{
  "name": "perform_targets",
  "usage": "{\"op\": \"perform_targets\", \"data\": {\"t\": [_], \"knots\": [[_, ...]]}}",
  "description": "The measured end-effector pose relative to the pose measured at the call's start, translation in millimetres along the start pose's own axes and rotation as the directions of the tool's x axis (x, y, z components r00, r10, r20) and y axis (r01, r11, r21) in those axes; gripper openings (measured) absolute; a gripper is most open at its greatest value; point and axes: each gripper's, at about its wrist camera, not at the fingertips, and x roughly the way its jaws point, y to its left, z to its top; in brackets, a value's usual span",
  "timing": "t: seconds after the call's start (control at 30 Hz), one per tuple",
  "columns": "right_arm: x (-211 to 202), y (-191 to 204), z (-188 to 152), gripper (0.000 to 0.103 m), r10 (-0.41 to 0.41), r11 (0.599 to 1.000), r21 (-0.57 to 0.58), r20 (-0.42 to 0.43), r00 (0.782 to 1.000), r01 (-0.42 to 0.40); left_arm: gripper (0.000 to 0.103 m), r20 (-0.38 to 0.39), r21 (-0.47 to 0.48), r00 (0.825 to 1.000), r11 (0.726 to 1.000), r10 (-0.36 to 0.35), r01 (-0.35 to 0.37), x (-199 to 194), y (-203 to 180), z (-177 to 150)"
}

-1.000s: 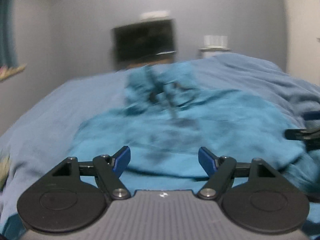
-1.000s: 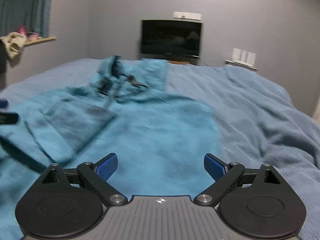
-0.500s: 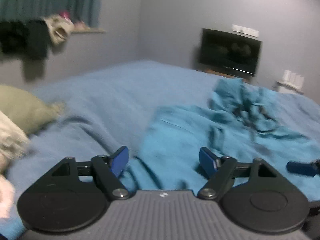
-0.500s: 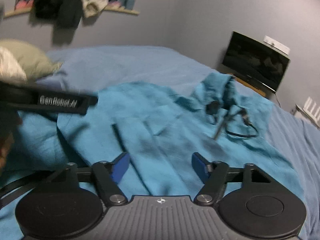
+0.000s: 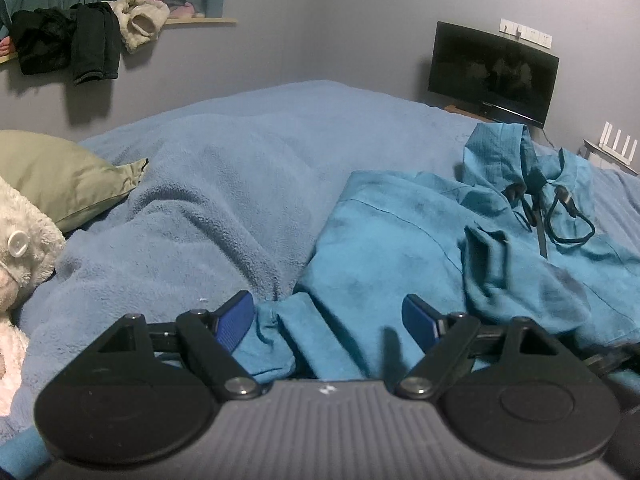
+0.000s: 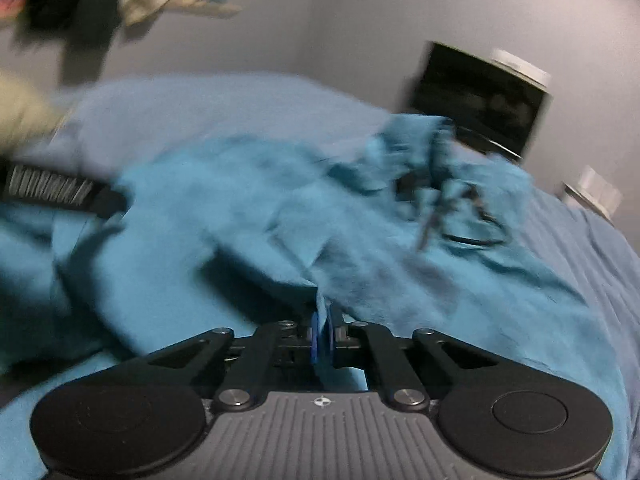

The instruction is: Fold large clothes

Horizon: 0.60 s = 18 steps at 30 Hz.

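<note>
A teal hooded top [image 5: 420,240] lies spread on the bed, its hood and black drawstrings [image 5: 560,216] at the far right. My left gripper [image 5: 328,318] is open, its blue pads either side of the top's near left edge. In the right wrist view, which is blurred, my right gripper [image 6: 321,334] is shut on a fold of the teal top [image 6: 280,216], and the fabric rises from between the pads. The left gripper's body [image 6: 60,192] shows at the left edge there.
A light blue blanket [image 5: 224,184] covers the bed. An olive pillow [image 5: 60,176] and a cream plush toy [image 5: 20,252] lie at the left. A dark TV [image 5: 492,72] stands at the far wall. Clothes [image 5: 80,36] hang from a shelf.
My right gripper has closed on a fold of the teal top. My left gripper has moved closer to the top's left edge and stays open.
</note>
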Motion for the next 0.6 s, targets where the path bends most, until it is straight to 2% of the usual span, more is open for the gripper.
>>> {"op": "perform_targets", "data": {"t": [0.17,0.27,0.37,0.43,0.5,0.53,0.6], "knots": [[-42,-68,-7,0.004,-0.098,0.975,0.208,0.071,0.993,0.081,0.081,-0.002,0.004,1.000,1.000,0.003,-0.003,2,-1,0],[-59,-112,-21,0.004,-0.148,0.928,0.355,0.061,0.987,0.117,0.081,-0.004,0.009,1.000,1.000,0.006,-0.006,2,-2,0],[-65,-151,-44,0.005,-0.175,0.860,0.488,0.011,0.985,0.148,0.081,-0.006,0.022,1.000,1.000,0.012,-0.012,2,-4,-1],[-65,-171,-64,0.011,-0.156,0.811,0.566,-0.038,0.987,0.150,0.081,-0.008,0.030,1.000,0.999,0.013,-0.013,3,-5,-2],[-60,-182,-83,0.026,-0.125,0.777,0.613,-0.076,0.989,0.145,0.081,-0.010,0.041,1.000,0.999,0.020,-0.020,3,-7,-3],[-60,-185,-93,0.030,-0.115,0.757,0.637,-0.088,0.989,0.145,0.081,-0.013,0.047,1.000,0.999,0.023,-0.023,4,-7,-3],[-55,-190,-106,0.050,-0.103,0.734,0.665,-0.087,0.991,0.135,0.082,-0.016,0.052,1.000,0.998,0.025,-0.024,4,-8,-4]]}}
